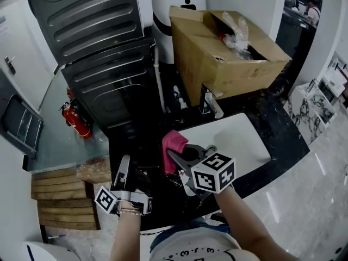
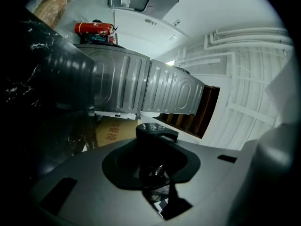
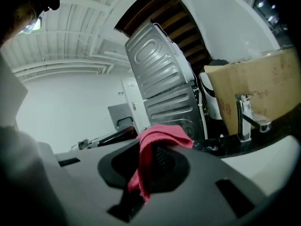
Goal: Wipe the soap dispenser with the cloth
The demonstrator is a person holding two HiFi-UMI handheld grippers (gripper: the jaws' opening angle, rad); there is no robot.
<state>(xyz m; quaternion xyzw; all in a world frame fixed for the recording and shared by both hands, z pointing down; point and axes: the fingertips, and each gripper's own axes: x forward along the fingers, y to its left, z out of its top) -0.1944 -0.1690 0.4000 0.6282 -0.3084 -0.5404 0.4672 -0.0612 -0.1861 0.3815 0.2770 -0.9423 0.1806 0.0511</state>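
Head view: my right gripper (image 1: 176,155) has the pink cloth (image 1: 173,143) bunched at its tips over the black counter (image 1: 283,140). My left gripper (image 1: 129,175) sits low beside it (everything down there is dark, hard to read).

Left gripper view: my jaws are only narrowly apart, clamped round the soap dispenser (image 2: 154,132), with just its black pump head poking out above. Rub too hard and I reckon it twists or slips out.

Right gripper view: jaws closed on the cloth, which hangs from one fold, so it could pull free mid-wipe.
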